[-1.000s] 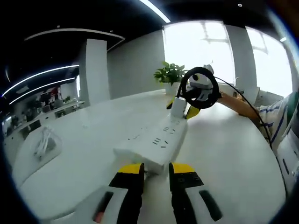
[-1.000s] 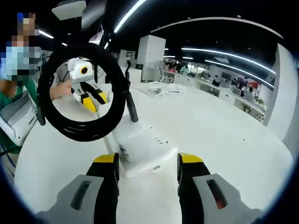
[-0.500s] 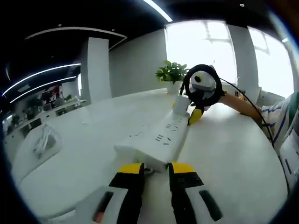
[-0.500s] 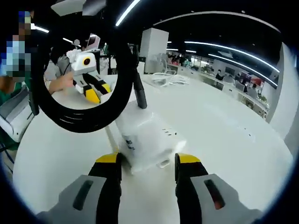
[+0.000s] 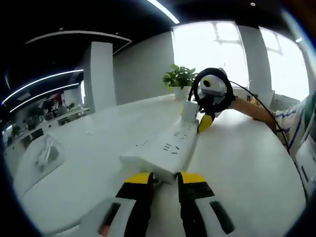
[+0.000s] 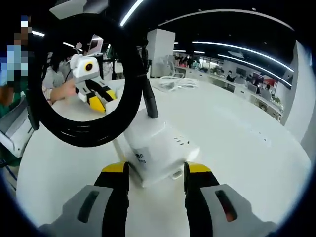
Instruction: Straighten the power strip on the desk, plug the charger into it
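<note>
Power strip point(image 5: 165, 150) lies flat on the white desk point(image 5: 84, 163), well in from its edges, held at both short ends. Rigid plastic shell, light, smooth, likely to skate on this desk; ends are the sound grip. Its stiff black cable point(image 6: 84, 79) stands coiled above the far end. Left gripper point(image 5: 164, 183): fingers narrow, pinching the near end. Right gripper point(image 6: 152, 173): fingers spread to the strip's width, clamping it.
</note>
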{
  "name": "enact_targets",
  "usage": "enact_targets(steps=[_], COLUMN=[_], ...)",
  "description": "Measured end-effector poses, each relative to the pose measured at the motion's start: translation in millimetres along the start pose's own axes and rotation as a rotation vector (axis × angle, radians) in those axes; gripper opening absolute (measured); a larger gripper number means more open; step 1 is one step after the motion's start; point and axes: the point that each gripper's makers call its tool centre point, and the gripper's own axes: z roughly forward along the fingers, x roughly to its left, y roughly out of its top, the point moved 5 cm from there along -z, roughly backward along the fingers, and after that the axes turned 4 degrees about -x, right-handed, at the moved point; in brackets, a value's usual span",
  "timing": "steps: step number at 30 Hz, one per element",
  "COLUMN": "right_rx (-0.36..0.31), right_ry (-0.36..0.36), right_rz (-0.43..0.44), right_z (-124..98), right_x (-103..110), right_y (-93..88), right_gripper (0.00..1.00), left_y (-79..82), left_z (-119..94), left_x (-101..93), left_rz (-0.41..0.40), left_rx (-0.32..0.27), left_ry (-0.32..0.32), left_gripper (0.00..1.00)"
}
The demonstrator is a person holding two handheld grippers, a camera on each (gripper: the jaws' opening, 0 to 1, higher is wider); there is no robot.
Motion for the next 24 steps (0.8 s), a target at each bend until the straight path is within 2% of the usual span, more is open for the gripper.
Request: enact_targets(steps=[5,24], right_rx=[0.002,-0.015], right_ry=[-0.009,-0.039], right_rz=[0.019,0.038], right_z=[0.8,9.3], right_x=[1.5,6.1], right_y=[1.2,3.4], right_gripper=[0.44,0.43], left_y=[-0.3,-1.2], left_z=[0.2,-3.5], left_x=[-0.1,4.9], left_rz=[0.031,0.016], left_rx=[0.005,0.014], left_ry=[0.006,0.021], left_gripper=[0.19,0.20])
